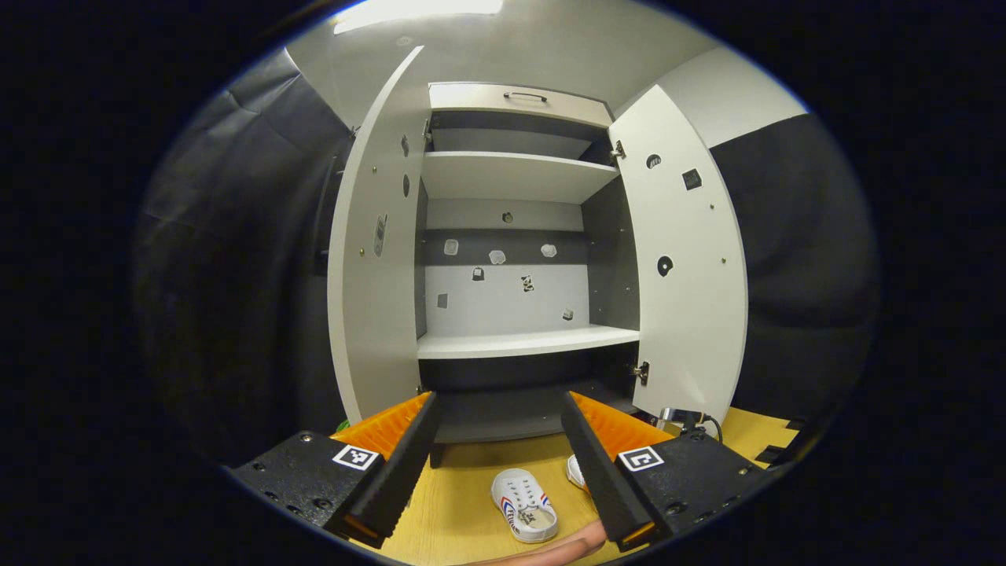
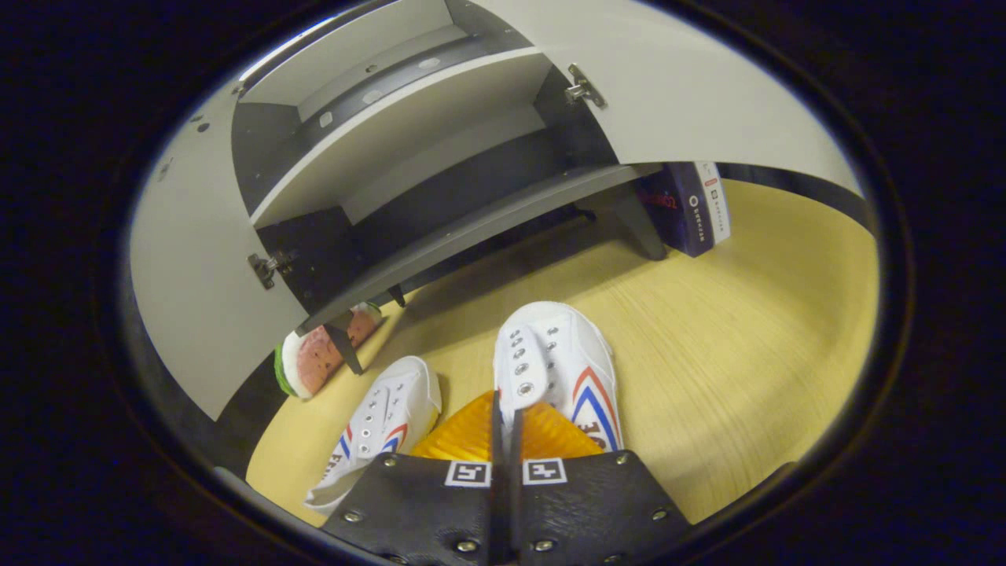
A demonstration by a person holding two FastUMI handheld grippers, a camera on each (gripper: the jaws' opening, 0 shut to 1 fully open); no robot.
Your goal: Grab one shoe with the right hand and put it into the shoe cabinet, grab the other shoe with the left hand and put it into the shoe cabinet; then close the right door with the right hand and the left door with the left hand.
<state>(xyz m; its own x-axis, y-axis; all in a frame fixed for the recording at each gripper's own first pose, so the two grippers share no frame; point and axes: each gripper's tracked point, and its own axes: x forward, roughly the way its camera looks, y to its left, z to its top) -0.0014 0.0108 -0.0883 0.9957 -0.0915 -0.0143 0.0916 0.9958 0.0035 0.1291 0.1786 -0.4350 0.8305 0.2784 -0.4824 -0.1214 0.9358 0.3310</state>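
Note:
The white shoe cabinet [image 1: 526,342] stands with its left door [image 1: 377,299] and right door [image 1: 692,314] swung wide; its shelves hold nothing. On the wooden floor in front lie two white shoes with red and blue stripes. My right gripper [image 2: 508,409] is shut on the side wall of the right-hand shoe [image 2: 558,354], pinching it near the eyelets. The other shoe [image 2: 385,420] lies just to its left. My left gripper [image 1: 499,401] is open, held high facing the cabinet, with that shoe [image 1: 524,503] on the floor below it.
A watermelon-slice toy [image 2: 314,362] lies by a cabinet leg under the left door [image 2: 196,314]. A dark box [image 2: 692,208] leans beneath the right door [image 2: 692,102]. A person's forearm [image 1: 550,548] crosses the bottom of the left gripper view.

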